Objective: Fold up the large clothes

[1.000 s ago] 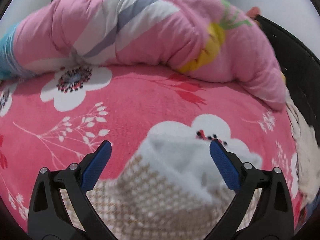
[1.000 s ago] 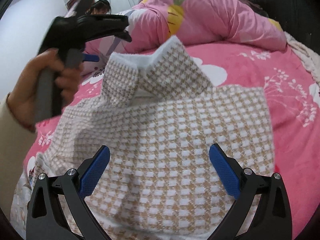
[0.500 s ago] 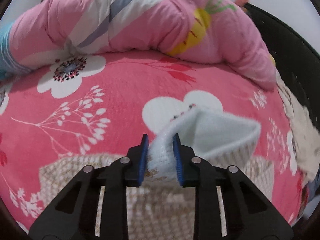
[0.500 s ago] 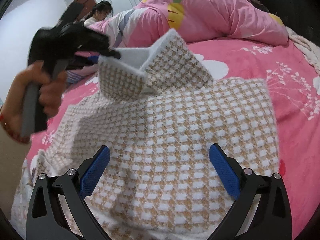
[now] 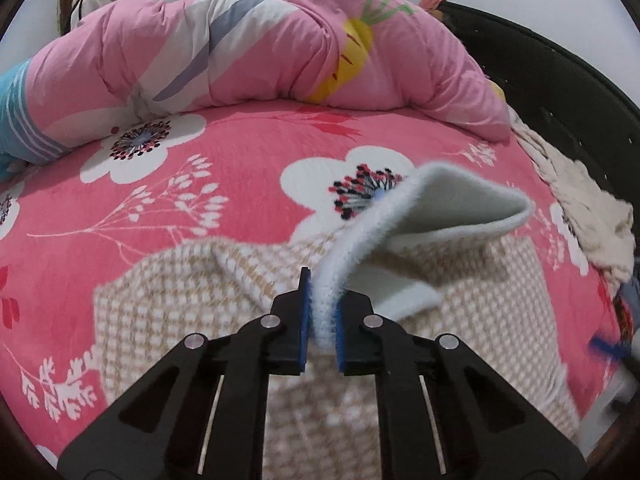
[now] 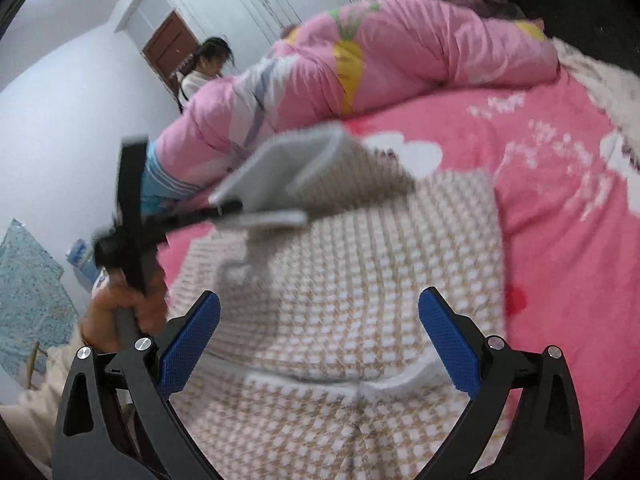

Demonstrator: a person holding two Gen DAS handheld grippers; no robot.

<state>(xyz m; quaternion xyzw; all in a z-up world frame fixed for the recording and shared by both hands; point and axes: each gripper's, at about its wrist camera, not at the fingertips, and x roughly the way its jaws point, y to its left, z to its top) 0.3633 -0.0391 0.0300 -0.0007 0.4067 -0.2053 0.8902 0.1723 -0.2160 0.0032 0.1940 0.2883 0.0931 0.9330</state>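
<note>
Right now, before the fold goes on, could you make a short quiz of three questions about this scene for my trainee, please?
1. True or false: the left tongs are shut on the white edge of the checked garment.
2. Multiple choice: the right tongs are A) shut on a sleeve, B) open above the garment, C) out of view.
3. Fill in: the garment lies on a pink floral ____, with a rolled pink quilt behind it.

Key: 1 true; 2 B; 3 bedspread.
</note>
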